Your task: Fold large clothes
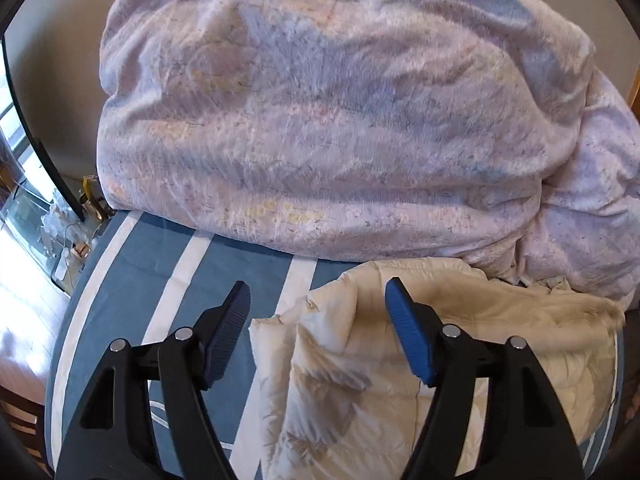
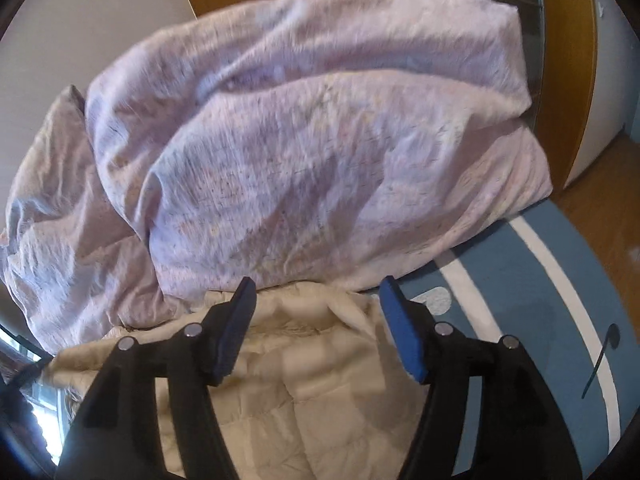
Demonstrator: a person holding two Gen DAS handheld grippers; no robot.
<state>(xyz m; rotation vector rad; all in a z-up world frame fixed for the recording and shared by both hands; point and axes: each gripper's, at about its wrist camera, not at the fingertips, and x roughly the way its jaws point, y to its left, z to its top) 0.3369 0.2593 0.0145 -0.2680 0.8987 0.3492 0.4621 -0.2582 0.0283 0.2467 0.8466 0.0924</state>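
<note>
My left tool (image 1: 318, 294) and right tool (image 2: 316, 292) are both spread wide with nothing in them. The puffy cream coat (image 1: 460, 344) lies on the bed (image 1: 132, 264), under both tools, at 6 o'clock from the big purple quilt (image 1: 320, 120), flat for folding.

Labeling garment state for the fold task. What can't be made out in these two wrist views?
- Cream padded garment: near end cut off by the bottom edge and hidden behind the left gripper; same behind the right gripper.
- Garment type: unclear, too crumpled.
- Lilac duvet: blurred, print unreadable.
- Bedside clutter: too small.
</note>
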